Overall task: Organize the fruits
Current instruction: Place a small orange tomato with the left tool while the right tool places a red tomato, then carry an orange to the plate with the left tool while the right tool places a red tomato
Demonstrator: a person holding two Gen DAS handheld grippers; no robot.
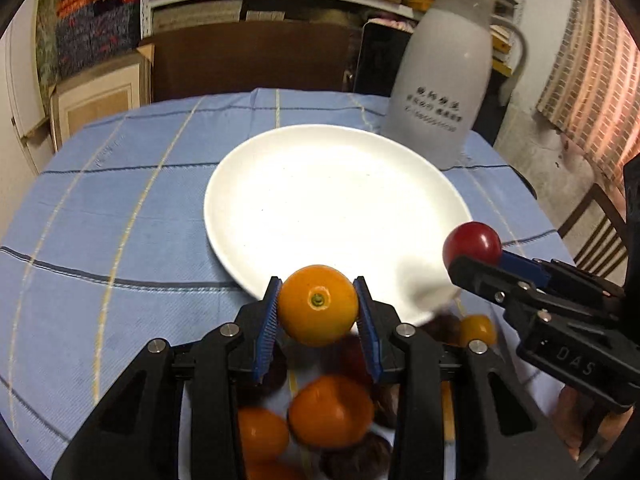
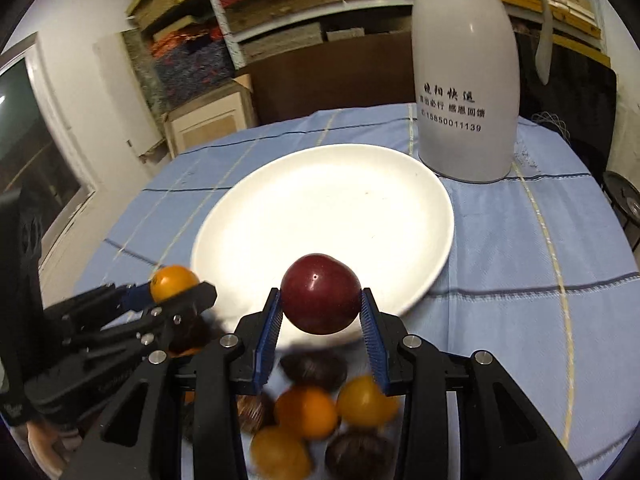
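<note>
Blue tablecloth (image 1: pixel 120 220) below: left jaws clamp orange fruit (image 1: pixel 318 305), right jaws clamp red fruit (image 2: pixel 320 294).

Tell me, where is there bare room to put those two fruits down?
The white plate is bare all over, bordered by the white jug behind it. The blue cloth to the plate's left is free too. It is crowded just below the grippers, where loose fruits lie bunched together.

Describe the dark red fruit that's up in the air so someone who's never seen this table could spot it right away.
Find the big round white plate on the blue checked tablecloth, in front of the tall white jug. At the plate's near rim, the right tongs clamp a smooth, glossy dark red round fruit. The left tongs hold an orange fruit instead.
</note>
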